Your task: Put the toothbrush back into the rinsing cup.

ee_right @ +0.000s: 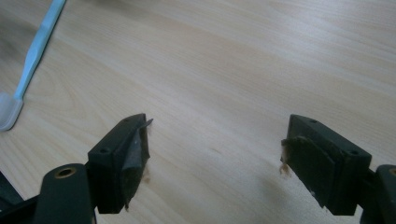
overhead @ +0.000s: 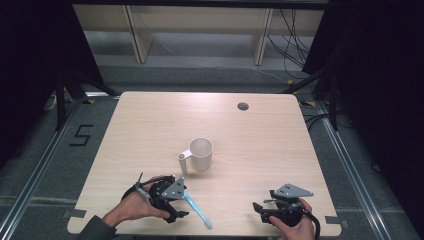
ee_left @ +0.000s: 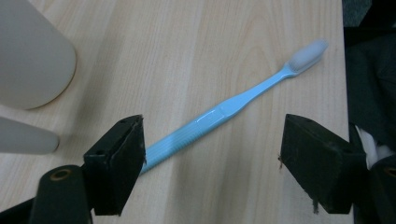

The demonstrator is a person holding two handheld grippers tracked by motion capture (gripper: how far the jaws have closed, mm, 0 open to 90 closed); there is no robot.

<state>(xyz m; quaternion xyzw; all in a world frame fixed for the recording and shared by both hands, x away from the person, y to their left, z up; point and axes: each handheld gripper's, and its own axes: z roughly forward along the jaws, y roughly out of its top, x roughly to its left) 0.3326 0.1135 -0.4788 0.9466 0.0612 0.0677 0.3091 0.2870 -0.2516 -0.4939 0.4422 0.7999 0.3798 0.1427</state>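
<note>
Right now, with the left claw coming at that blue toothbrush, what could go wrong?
1. In the left gripper view the toothbrush lies slantwise between the open jaws of the left claw, its handle end against one jaw; closing there may swivel or push it instead of gripping it.
2. Its bristle end lies near the table edge, so a nudge could tip it off.
3. The white mug stands close by; a swing could knock it.

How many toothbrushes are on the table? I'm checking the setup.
1: a blue toothbrush lies near the table's front edge, between the left gripper's open jaws.
</note>
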